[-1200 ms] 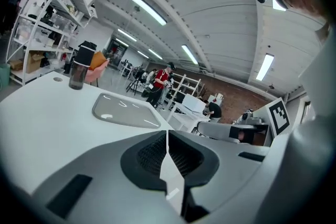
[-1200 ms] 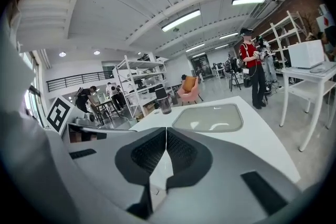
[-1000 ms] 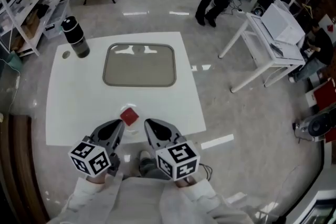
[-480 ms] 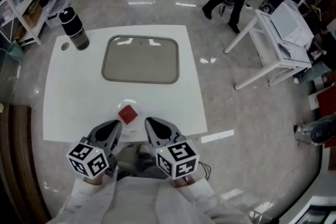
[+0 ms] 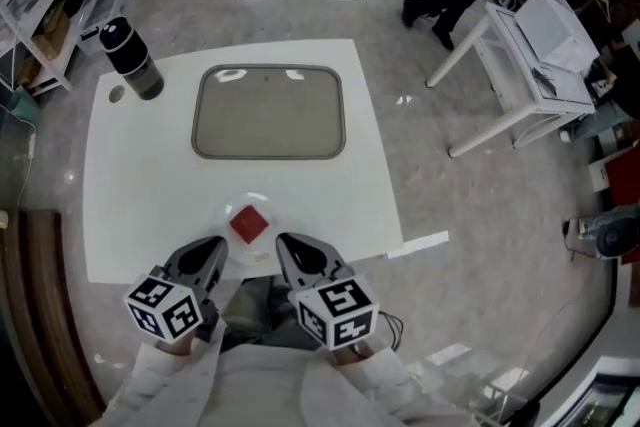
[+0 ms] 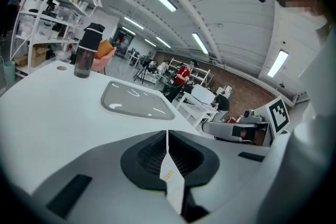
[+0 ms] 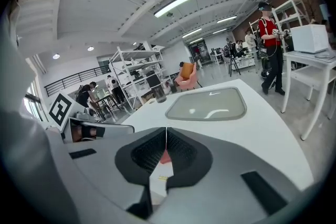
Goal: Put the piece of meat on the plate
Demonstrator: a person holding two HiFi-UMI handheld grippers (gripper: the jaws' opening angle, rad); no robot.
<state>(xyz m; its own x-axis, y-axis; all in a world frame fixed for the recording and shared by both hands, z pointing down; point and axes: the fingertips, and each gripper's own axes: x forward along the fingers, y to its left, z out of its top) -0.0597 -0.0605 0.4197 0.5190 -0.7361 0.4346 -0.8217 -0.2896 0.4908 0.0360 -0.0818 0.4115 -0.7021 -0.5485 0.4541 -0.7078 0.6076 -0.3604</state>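
Red piece of meat sits on the small white plate at the near edge of the table, unmoved. Left gripper and right gripper, jaws together and empty, have backed off nearer. Placement looks done.
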